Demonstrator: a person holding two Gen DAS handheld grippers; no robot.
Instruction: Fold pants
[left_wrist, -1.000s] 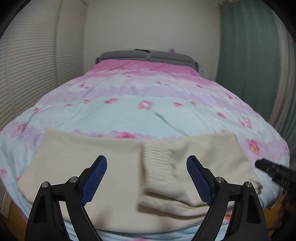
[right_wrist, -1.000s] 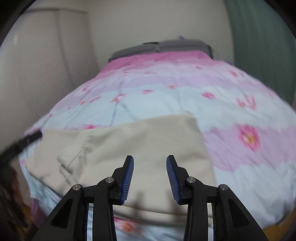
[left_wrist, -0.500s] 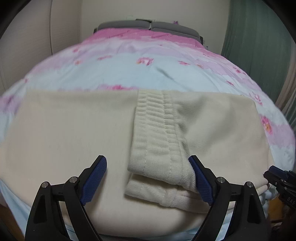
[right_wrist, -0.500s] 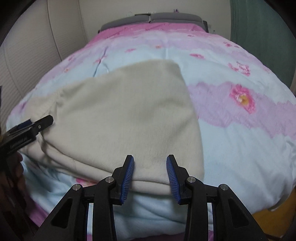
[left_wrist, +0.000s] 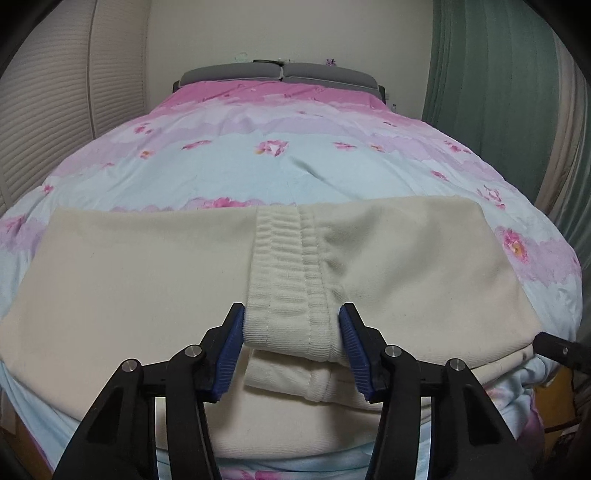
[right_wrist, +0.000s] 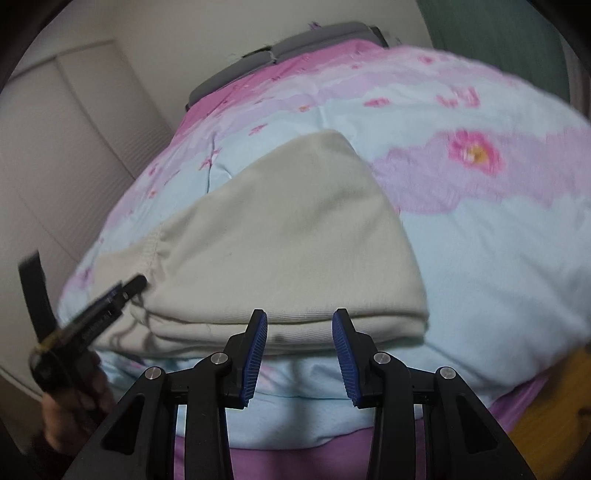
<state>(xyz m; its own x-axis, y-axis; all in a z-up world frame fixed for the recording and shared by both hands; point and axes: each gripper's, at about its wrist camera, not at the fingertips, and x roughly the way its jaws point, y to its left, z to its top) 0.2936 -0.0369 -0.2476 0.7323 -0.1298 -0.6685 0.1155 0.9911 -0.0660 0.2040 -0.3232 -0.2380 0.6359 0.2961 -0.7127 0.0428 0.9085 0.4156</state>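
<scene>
Pants (left_wrist: 147, 280), cream, lie folded across the near end of the bed, on the floral duvet (left_wrist: 258, 173). Ribbed waistband (left_wrist: 291, 295) sits on top, running from the far edge toward the camera, roughly mid-garment.

Left gripper (left_wrist: 291, 332): jaws have narrowed a lot vs 0.5 s ago, when they stood wide either side of the fabric. Blue pads (left_wrist: 231, 347) now sit right at both sides of the near end of the waistband fold; the band fills the gap between them. Contact looks made on both sides, but whether it is a full pinch I cannot tell. Left wrist view has also pulled back slightly: more duvet and the grey headboard (left_wrist: 280, 74) show than 0.5 s ago.

Right gripper (right_wrist: 299, 336): gap unchanged from both earlier frames, a moderate opening, nothing between the pads. It hovers just off the near folded edge of the pants (right_wrist: 288, 258), at their right end, fingertips close to the fabric edge but apart from it. View has rolled clockwise vs 0.5 s ago and is motion-blurred. Left gripper (right_wrist: 125, 291) shows at the left of that view, tip at the waistband seam, blurred.

Green curtain (left_wrist: 487, 92) at right, louvred doors (left_wrist: 74, 92) at left.
</scene>
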